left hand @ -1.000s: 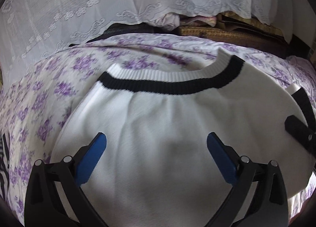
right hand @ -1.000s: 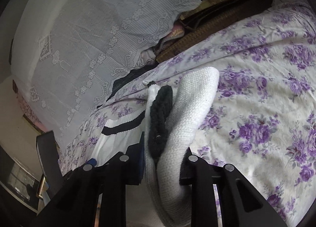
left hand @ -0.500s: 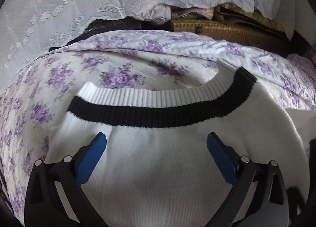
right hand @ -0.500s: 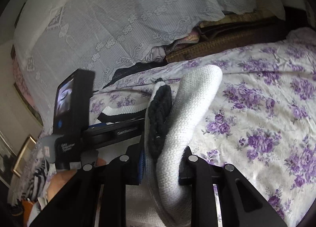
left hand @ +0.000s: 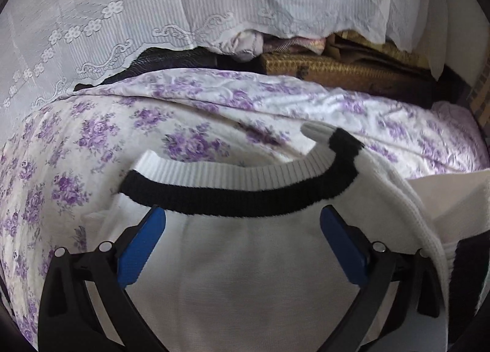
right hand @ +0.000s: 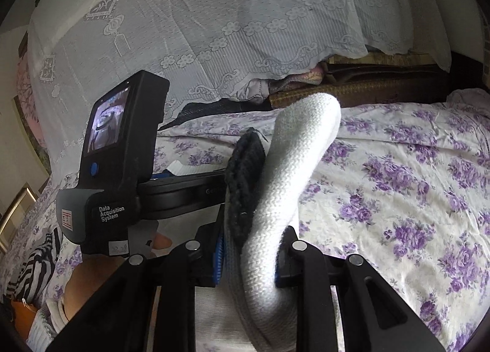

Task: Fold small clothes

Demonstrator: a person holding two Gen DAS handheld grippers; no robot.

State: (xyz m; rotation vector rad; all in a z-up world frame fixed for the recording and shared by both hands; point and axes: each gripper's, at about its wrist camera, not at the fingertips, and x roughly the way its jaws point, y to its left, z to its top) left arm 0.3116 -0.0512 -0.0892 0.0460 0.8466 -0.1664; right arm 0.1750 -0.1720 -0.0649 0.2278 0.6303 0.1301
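A white knit sweater [left hand: 245, 284] with a black band [left hand: 245, 203] along its ribbed edge lies on a purple-flowered bedspread [left hand: 92, 143]. My left gripper [left hand: 242, 229] is open above the sweater's body, its blue pads [left hand: 142, 247] wide apart just short of the band, with nothing held. In the right wrist view my right gripper [right hand: 251, 255] is shut on a raised fold of the sweater [right hand: 294, 174], white knit with a black trim [right hand: 245, 174] standing up between the fingers. The left gripper's camera unit [right hand: 122, 149] shows just to its left.
A white lace cloth [left hand: 153, 15] hangs behind the bed over a woven mat [left hand: 337, 73] and dark bundles. A zebra-striped cloth [right hand: 33, 266] lies at the bed's left. A hand [right hand: 159, 241] holds the left gripper. Flowered bedspread [right hand: 413, 198] stretches to the right.
The left gripper has moved forward over the sweater, so the black band now lies at its fingertips. The right gripper has rolled and carried the fold leftward; the left gripper's unit has come into its view.
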